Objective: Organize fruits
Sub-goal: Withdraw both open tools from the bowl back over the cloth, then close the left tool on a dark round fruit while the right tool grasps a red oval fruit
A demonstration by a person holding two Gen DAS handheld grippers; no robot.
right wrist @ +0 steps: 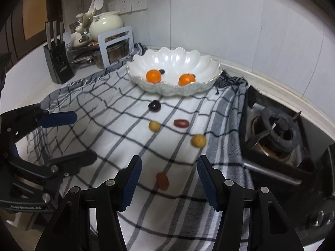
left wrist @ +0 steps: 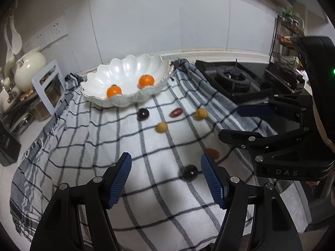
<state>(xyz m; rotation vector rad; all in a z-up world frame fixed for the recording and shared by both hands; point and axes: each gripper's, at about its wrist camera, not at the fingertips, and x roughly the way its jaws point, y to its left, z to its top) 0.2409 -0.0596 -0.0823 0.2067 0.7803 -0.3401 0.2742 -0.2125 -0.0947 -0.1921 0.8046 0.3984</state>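
Note:
A white scalloped bowl (left wrist: 125, 67) (right wrist: 178, 58) holds two oranges (left wrist: 146, 81) (right wrist: 153, 76) and a small dark fruit (right wrist: 161, 71). On the checked cloth (left wrist: 94, 146) (right wrist: 104, 138) lie a dark round fruit (left wrist: 143, 114), a red date (left wrist: 176, 112) and two tan fruits (left wrist: 161, 127) (left wrist: 201, 114). My left gripper (left wrist: 165, 177) (right wrist: 85, 137) is open above the cloth, and another dark fruit (left wrist: 189, 172) lies near its right pad. My right gripper (right wrist: 168, 179) (left wrist: 236, 123) is open over an orange-brown oblong fruit (right wrist: 162, 181), with the pads clear of it.
A gas stove (left wrist: 232, 79) (right wrist: 276, 133) borders the cloth on the right. A knife block (right wrist: 58, 62), a cream teapot (right wrist: 105, 23), steel pots and a white stand crowd the left back corner. A wire rack (left wrist: 286, 39) stands behind the stove.

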